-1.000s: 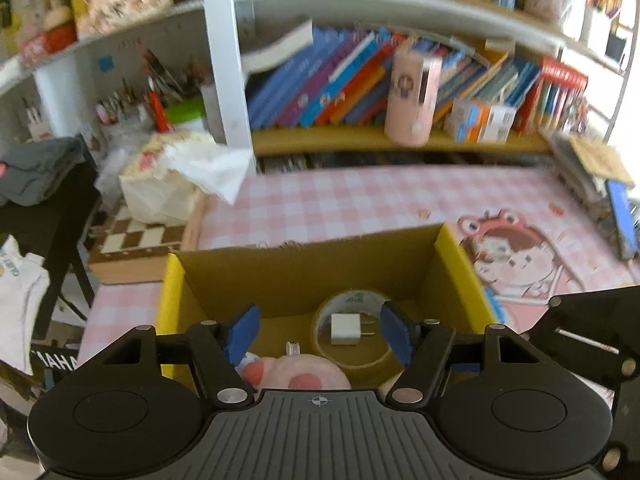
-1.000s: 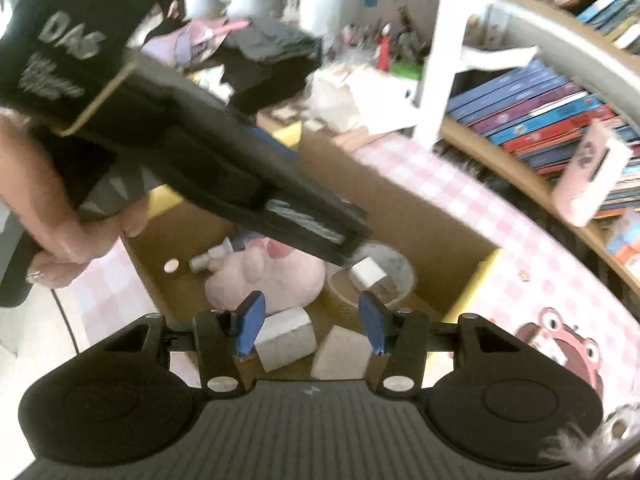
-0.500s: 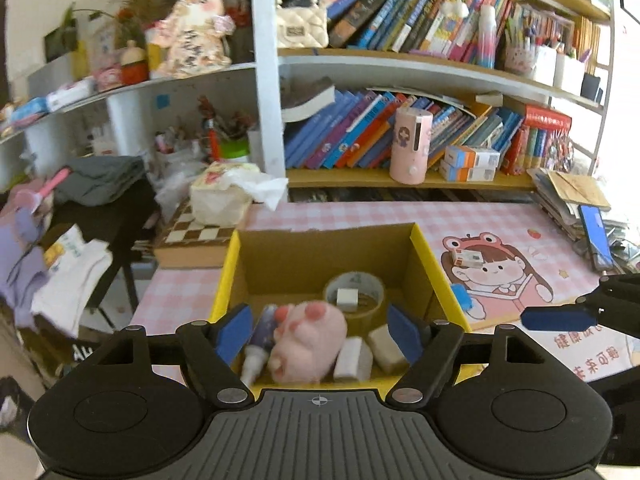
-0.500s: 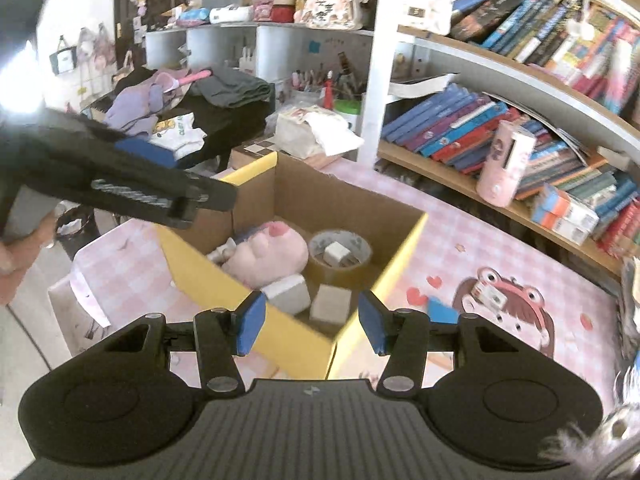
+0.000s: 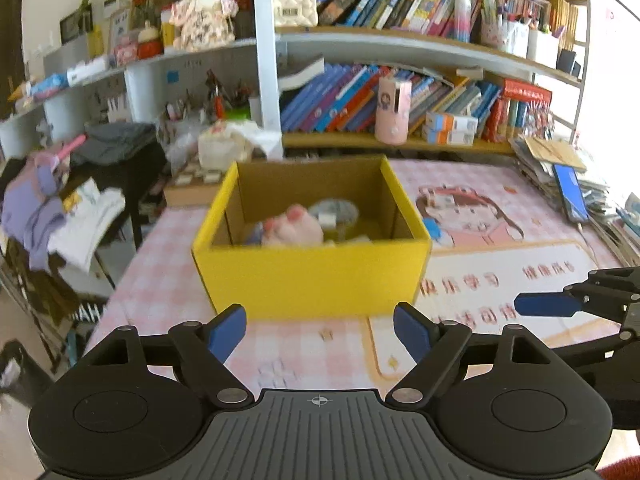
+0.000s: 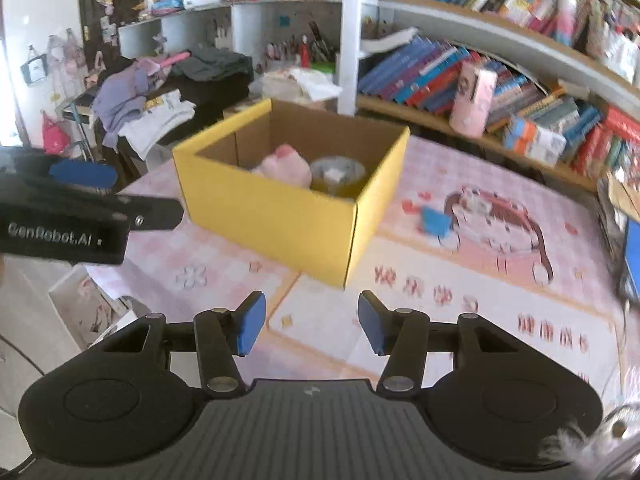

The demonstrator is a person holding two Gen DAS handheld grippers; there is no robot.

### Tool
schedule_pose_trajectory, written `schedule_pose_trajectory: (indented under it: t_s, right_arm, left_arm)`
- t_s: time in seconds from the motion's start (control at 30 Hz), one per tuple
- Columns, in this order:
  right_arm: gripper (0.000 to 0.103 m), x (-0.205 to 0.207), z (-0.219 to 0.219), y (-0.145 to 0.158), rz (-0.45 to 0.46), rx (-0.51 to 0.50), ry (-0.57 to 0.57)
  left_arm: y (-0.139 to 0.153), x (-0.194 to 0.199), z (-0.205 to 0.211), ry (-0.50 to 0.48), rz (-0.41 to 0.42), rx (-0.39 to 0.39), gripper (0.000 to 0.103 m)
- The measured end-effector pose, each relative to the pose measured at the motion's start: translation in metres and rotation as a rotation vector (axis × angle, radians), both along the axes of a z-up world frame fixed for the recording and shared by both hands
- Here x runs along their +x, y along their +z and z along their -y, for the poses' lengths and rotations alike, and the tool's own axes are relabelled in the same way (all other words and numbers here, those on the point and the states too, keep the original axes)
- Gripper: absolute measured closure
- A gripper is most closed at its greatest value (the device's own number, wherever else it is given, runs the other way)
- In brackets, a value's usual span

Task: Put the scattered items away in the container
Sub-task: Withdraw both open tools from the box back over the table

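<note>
Left wrist view: the left gripper (image 5: pixel 320 330) is seen with nothing held, its jaws having just been opening wide. Beyond it, the yellow box (image 5: pixel 316 276) is set on the checked table (image 5: pixel 160 272), long axis crosswise, opening upward. Rightward, the right gripper (image 6: pixel 311 328) is parted, empty.

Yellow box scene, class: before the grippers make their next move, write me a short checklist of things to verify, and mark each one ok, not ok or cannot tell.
1. Left gripper empty, jaws just opening: ok.
2. Right gripper empty, jaws apart: ok.
3. Yellow box upright on the table: ok.
4. Pink plush and tape roll inside the box: ok.
5. Everything tidied: not ok; blue item and small box still on the mat.
6. What those two items are: cannot tell, blurred.
</note>
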State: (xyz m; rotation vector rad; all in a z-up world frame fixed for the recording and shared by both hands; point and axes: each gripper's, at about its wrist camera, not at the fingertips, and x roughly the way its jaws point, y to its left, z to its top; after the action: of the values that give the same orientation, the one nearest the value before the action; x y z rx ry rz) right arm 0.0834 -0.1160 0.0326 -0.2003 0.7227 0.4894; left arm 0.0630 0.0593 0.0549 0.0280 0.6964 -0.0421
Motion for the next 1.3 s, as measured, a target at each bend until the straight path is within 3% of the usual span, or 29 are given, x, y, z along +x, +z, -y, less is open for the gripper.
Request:
schedule_pose_trajectory:
  t_s: [0.17, 0.33, 0.6, 0.87, 1.3]
  right_arm:
    - [0.053, -0.015, 0.010, -0.011, -0.030, -0.005, -0.057]
    - [0.053, -0.022, 0.020, -0.018, -0.048, -0.010, -0.104]
    - [0.052, -0.033, 0.021, -0.024, -0.058, -0.058, -0.114]
    - [0.045, -0.039, 0.021, -0.023, -0.053, -0.065, -0.115]
    - [0.032, -0.044, 0.030, -0.024, -0.069, -0.086, -0.166]
  left_arm:
    - [-0.020, -0.019, 0.008, 0.019, -0.037, 0.028, 0.020]
    - [-0.033, -0.032, 0.010, 0.053, -0.068, 0.000, 0.020]
    - [-0.043, -0.047, 0.020, 0.043, -0.090, 0.003, 0.020]
    - [-0.043, -0.053, 0.020, 0.051, -0.089, -0.001, 0.013]
    - [-0.049, -0.049, 0.032, -0.022, -0.117, -0.015, 0.012]
